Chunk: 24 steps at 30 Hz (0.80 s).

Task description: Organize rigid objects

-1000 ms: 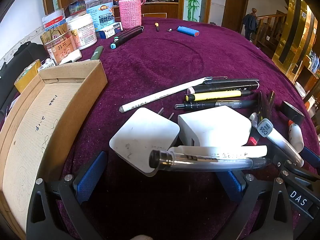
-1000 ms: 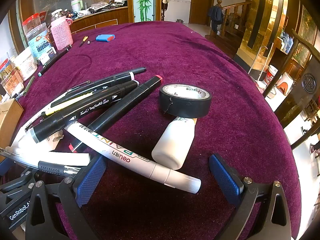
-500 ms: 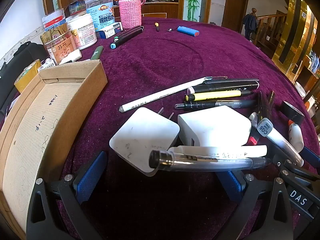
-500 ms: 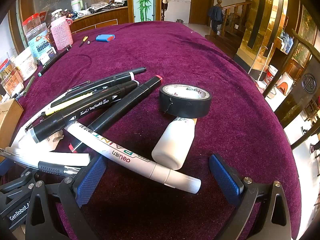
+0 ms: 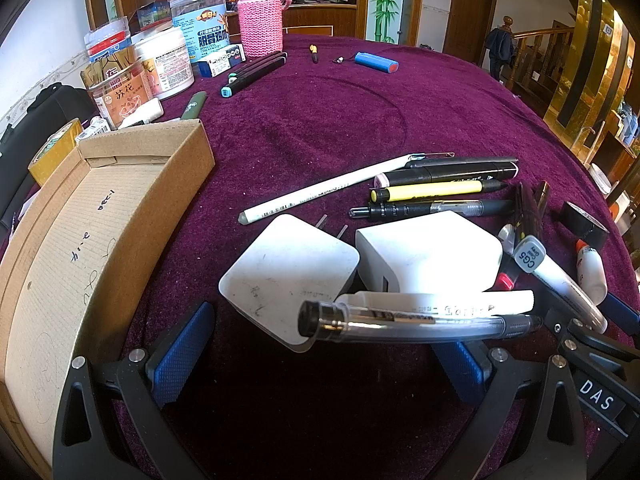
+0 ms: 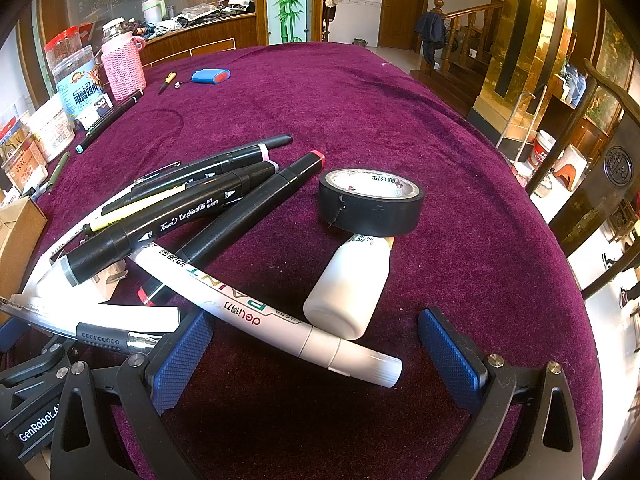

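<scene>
Left wrist view looks over a purple cloth table point(image 5: 320, 128) with the left gripper point(image 5: 320, 348) spread wide, its blue pads point(image 5: 180, 344) apart and holding nothing. Between the pads' line and just ahead lie a clear pen point(image 5: 416, 322) and a white stick point(image 5: 440, 304) side by side, resting against two white chargers point(image 5: 288, 276), the second charger point(image 5: 428, 256) touching the first. Beyond them a white pencil point(image 5: 332, 190), a black marker point(image 5: 444, 176), a yellow pen point(image 5: 432, 191) and a black pen point(image 5: 424, 210) lie close together, roughly parallel. An open cardboard box point(image 5: 96, 220) sits at the table's left edge, nothing visible inside it. Along the far left edge stand jars point(image 5: 164, 64) and a pink knitted bottle point(image 5: 260, 24); a blue battery pack point(image 5: 376, 62) lies near the far edge.

Right wrist view shows the right gripper point(image 6: 320, 356) also open wide, pads point(image 6: 452, 352) clear of everything. A white paint marker point(image 6: 272, 312) lies slantwise, its cap end reaching between the pads. A small white bottle point(image 6: 348, 288) lies on its side just beyond the marker, touching it, with its neck against a black tape roll point(image 6: 370, 200). To the left, black art markers point(image 6: 180, 216) are heaped over one another, one with a red tip point(image 6: 316, 155). The left gripper's frame shows at the lower left corner
</scene>
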Each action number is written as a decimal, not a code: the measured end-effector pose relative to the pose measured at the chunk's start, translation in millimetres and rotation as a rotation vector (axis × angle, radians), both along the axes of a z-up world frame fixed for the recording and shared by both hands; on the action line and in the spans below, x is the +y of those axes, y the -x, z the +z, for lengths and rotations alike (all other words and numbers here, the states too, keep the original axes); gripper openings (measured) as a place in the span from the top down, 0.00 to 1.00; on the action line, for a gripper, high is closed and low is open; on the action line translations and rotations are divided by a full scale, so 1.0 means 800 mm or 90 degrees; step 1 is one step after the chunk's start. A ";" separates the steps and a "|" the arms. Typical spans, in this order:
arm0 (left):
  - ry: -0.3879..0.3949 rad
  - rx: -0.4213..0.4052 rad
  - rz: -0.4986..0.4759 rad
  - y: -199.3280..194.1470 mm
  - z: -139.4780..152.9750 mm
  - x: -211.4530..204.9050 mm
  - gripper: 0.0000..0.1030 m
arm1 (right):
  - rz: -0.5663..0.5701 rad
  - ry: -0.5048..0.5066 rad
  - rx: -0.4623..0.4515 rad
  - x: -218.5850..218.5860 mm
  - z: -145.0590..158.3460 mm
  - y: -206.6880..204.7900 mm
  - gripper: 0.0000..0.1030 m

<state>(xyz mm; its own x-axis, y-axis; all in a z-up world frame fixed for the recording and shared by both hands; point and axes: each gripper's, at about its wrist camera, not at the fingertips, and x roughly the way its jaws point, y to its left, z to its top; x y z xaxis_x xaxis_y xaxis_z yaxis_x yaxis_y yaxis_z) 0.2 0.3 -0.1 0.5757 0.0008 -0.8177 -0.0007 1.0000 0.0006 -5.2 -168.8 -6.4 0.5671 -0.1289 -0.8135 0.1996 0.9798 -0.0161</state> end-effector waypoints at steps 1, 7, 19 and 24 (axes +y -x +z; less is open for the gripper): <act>0.000 0.000 0.000 0.000 0.000 0.000 0.01 | 0.000 0.000 0.000 0.000 0.000 0.000 0.01; 0.000 0.000 0.000 -0.001 -0.001 0.003 0.01 | 0.000 0.000 0.000 0.000 0.000 0.000 0.01; 0.001 0.000 0.000 -0.003 -0.003 0.008 0.01 | 0.000 0.000 0.000 0.000 0.000 0.000 0.01; 0.000 0.009 -0.016 -0.007 -0.003 0.010 0.00 | 0.000 0.000 0.000 0.000 0.000 0.000 0.01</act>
